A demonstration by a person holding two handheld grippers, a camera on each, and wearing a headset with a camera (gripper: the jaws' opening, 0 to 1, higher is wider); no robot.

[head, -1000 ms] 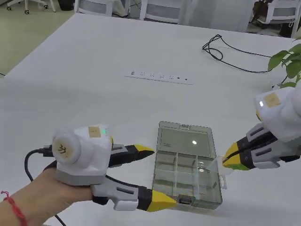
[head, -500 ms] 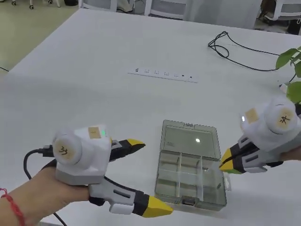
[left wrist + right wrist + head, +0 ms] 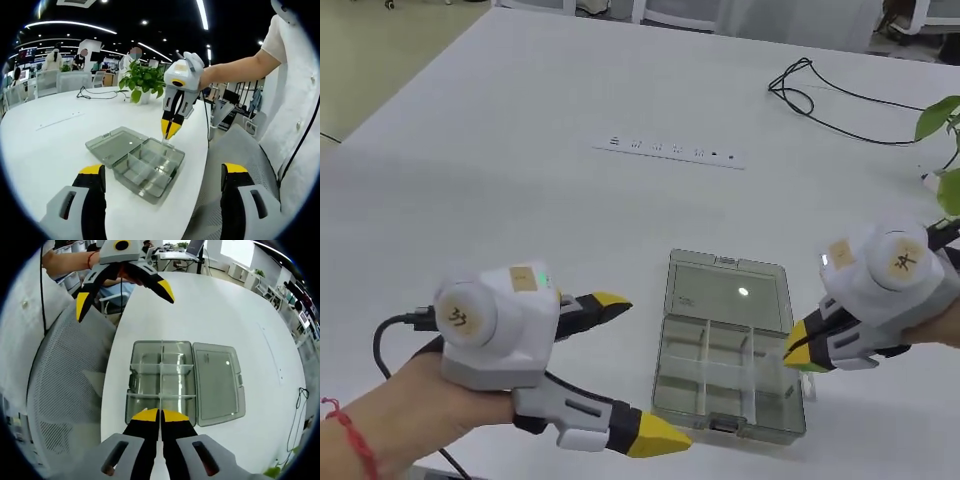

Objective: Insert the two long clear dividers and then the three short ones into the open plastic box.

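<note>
Now the left gripper (image 3: 642, 368) hangs wide open beside the open box (image 3: 730, 295) near the table's (image 3: 520, 150) front edge, while the right gripper (image 3: 796, 353), jaws pressed together, hovers over its right rim.

Open smoky plastic box (image 3: 765, 428) lies flat (lid (image 3: 728, 290) hinged back), clear dividers (image 3: 720, 366) standing inside.

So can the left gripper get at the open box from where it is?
Probably yes. The left gripper, jaws wide open, is beside the box with just bare table between; the right gripper, jaws shut, sits at the opposite edge.
</note>
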